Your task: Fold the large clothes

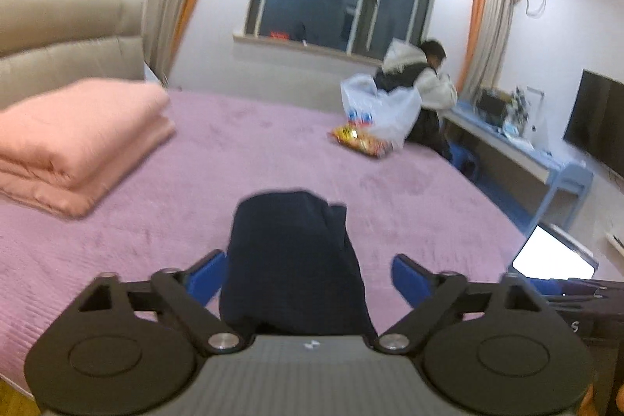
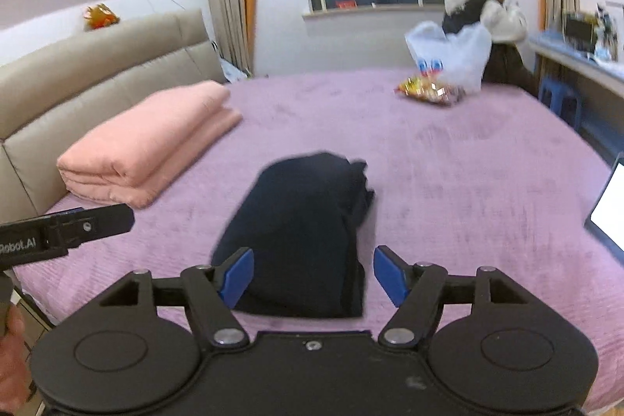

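A dark navy garment [image 1: 292,260] lies folded into a narrow bundle on the purple bedspread [image 1: 156,221]. In the left wrist view my left gripper [image 1: 308,277] is open, its blue pads on either side of the bundle's near end, not pinching it. In the right wrist view the same garment [image 2: 300,232] lies ahead of my right gripper [image 2: 312,275], which is open above the bundle's near end. The left gripper's body [image 2: 66,229] shows at the left edge of the right wrist view.
A folded pink quilt [image 1: 78,143] lies at the left by the beige headboard [image 1: 58,38]. A white plastic bag [image 1: 382,108] and snack packets [image 1: 358,139] sit at the far side of the bed beside a person [image 1: 421,80]. A lit laptop [image 1: 553,256] lies at the right edge.
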Demonstrator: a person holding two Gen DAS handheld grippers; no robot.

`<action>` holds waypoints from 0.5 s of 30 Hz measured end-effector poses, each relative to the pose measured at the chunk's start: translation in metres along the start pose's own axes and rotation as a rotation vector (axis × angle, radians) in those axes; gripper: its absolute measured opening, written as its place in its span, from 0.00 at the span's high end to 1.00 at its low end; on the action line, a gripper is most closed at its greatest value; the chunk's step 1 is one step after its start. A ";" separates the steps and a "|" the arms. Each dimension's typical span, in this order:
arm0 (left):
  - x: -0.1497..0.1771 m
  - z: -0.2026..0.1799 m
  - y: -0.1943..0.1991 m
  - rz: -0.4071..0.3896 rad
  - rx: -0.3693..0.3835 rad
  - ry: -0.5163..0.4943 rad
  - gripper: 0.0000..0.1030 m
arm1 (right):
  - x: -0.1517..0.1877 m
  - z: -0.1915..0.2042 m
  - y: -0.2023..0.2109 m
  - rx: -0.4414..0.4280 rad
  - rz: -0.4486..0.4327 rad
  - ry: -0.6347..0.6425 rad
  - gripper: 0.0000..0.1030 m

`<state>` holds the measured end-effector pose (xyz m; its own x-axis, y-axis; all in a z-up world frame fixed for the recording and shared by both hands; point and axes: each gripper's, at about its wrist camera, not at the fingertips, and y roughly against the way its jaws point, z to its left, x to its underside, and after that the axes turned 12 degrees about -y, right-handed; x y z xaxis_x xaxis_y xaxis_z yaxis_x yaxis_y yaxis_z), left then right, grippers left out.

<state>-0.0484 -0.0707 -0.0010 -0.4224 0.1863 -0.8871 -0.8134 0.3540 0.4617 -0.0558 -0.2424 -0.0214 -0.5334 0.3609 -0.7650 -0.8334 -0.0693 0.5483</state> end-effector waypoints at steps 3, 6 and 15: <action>-0.009 -0.005 0.021 -0.032 -0.023 0.002 0.02 | -0.004 0.014 0.012 0.003 -0.026 0.006 0.21; -0.014 -0.005 0.028 -0.005 -0.045 -0.004 0.00 | -0.003 0.024 0.007 0.046 -0.012 0.021 0.20; -0.009 0.004 0.004 0.117 -0.119 0.015 0.00 | 0.003 0.019 -0.022 0.116 0.090 0.016 0.20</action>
<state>-0.0463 -0.0677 0.0092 -0.5224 0.2062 -0.8274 -0.7994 0.2192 0.5594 -0.0369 -0.2217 -0.0293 -0.6079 0.3433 -0.7160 -0.7605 0.0076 0.6493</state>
